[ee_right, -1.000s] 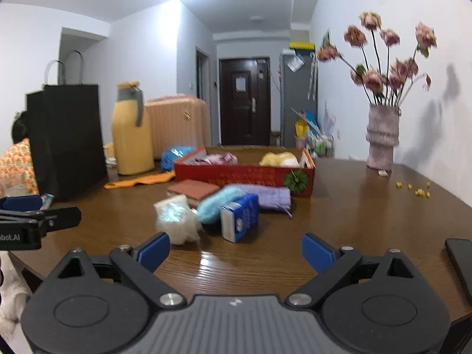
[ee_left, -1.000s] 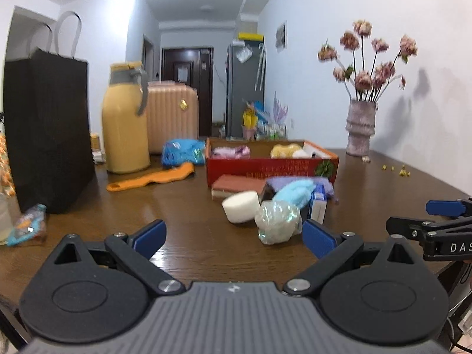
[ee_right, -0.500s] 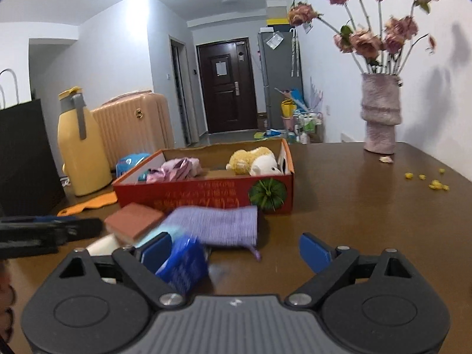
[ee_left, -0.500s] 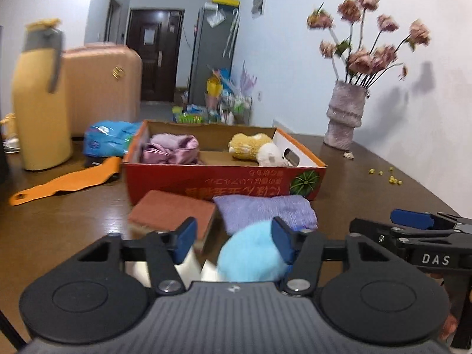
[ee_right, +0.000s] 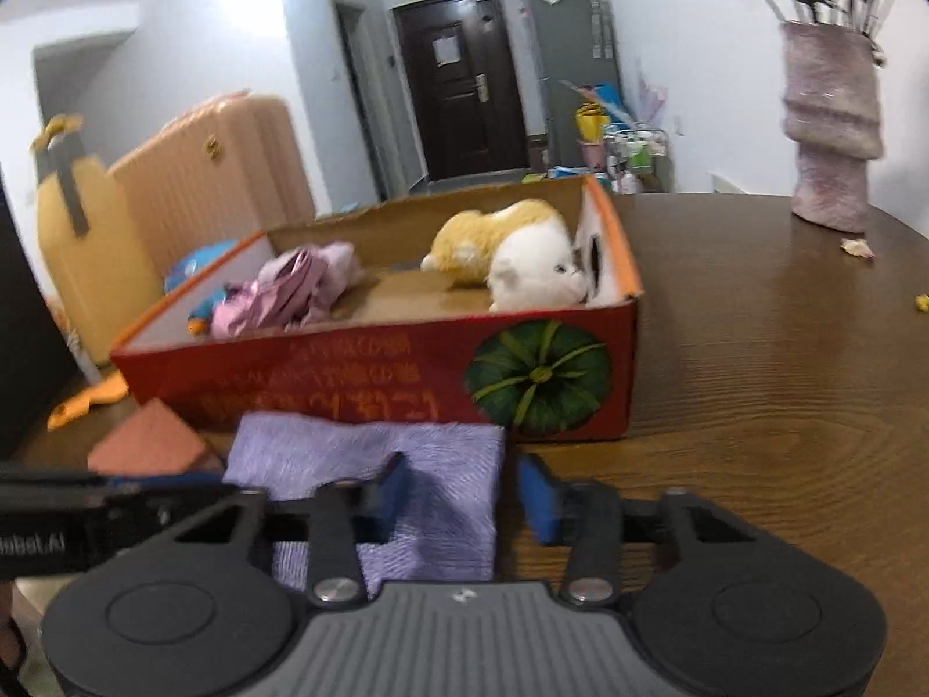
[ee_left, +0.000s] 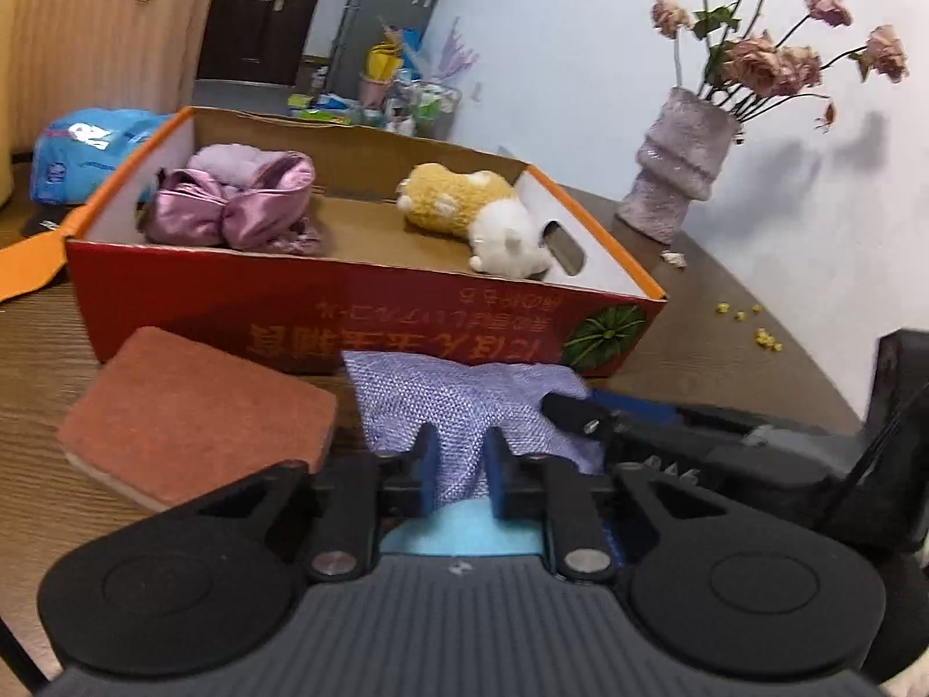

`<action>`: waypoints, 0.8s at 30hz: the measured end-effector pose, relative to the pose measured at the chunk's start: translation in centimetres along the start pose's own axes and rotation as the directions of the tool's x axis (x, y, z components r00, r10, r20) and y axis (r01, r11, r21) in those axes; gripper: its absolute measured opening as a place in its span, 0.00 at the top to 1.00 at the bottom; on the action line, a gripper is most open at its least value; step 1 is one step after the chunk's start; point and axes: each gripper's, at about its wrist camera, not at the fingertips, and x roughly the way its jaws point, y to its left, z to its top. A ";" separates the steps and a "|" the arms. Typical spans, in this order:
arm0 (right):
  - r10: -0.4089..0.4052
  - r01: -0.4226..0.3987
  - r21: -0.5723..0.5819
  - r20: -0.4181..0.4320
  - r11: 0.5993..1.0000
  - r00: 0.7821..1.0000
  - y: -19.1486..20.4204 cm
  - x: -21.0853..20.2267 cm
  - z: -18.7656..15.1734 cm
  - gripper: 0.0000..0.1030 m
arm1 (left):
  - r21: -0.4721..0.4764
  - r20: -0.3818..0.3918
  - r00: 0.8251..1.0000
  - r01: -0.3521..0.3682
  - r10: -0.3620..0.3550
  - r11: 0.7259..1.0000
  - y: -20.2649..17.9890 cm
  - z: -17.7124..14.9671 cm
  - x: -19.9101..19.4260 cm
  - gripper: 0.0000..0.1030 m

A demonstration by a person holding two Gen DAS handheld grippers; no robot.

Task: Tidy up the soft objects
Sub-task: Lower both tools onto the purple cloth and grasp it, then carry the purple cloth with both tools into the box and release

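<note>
A dark wood-grain tabletop [ee_right: 784,383] fills a white-walled room, with a dark door [ee_right: 464,87] down the hallway ahead of the fingers and a peach suitcase [ee_right: 203,186] beyond and to their left. A textured vase [ee_right: 830,128] of dried pink flowers stands far ahead to the right, loose petals scattered near it.

Straight ahead of both pairs of fingers sits an open red cardboard box [ee_left: 360,313] with a pumpkin printed on its near wall. Inside lie a crumpled pink satin cloth [ee_left: 238,203] at the left end and a yellow-and-white plush toy [ee_left: 476,215] at the right end.

A purple cloth [ee_right: 377,476] lies flat on the tabletop against the near wall of the box. A brick-red sponge [ee_left: 191,412] rests just left of the left fingers, and a light-blue soft object [ee_left: 458,528] shows below them.

The left gripper [ee_left: 458,464] tilts downward, its blue-padded fingers having just been closing, now nearly pressed together with a fold of the purple cloth between them. The right gripper [ee_right: 464,493], also angled down, has just been closing too; its fingers straddle the cloth's right portion, the left pad on the fabric, the right pad just beside its edge, apparently not yet pinching it.
</note>
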 end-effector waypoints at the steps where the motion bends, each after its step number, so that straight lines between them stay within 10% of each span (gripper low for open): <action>1: -0.006 0.006 -0.024 -0.011 1.000 1.000 0.3 0.1 -0.2 0.76 | -0.003 -0.003 1.000 0.010 -0.010 1.000 0.0 -0.1 0.1 0.89; 11: -0.025 0.029 -0.101 0.042 0.994 0.999 1.7 -1.4 -0.4 0.94 | 0.018 0.042 0.998 0.056 -0.057 0.998 -0.7 0.1 -1.5 0.97; 24: 0.018 0.030 -0.145 0.316 0.989 0.949 6.1 -16.9 0.1 0.94 | 0.131 0.286 0.951 0.078 -0.113 0.988 -5.9 -2.3 -15.9 0.97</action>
